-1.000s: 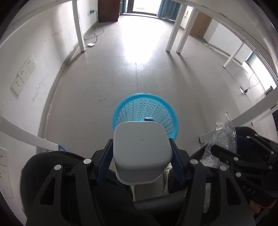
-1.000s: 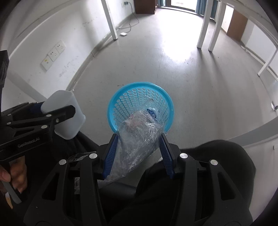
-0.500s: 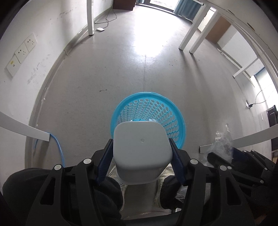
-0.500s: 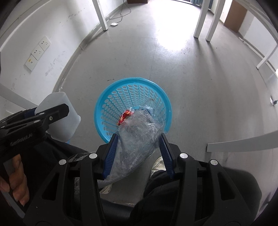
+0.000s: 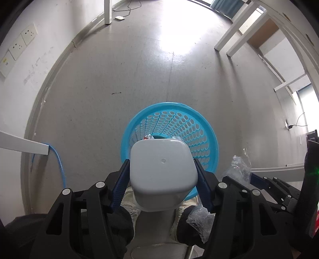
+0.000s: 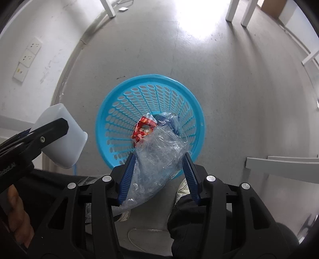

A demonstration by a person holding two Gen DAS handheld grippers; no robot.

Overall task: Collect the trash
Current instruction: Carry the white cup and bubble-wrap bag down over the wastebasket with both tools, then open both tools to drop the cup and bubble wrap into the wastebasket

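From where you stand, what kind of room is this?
Probably a sparsely furnished office or workroom: bare grey floor, white table legs, wall sockets, and a blue plastic wastebasket on the floor.

The blue basket (image 6: 150, 123) stands open-topped on bare grey floor (image 6: 229, 83), clear from 10 to 3 o'clock. A red wrapper (image 6: 144, 129) lies inside. White table legs (image 6: 279, 165) intrude at 3 o'clock, the wall (image 6: 35, 65) at 9 o'clock.
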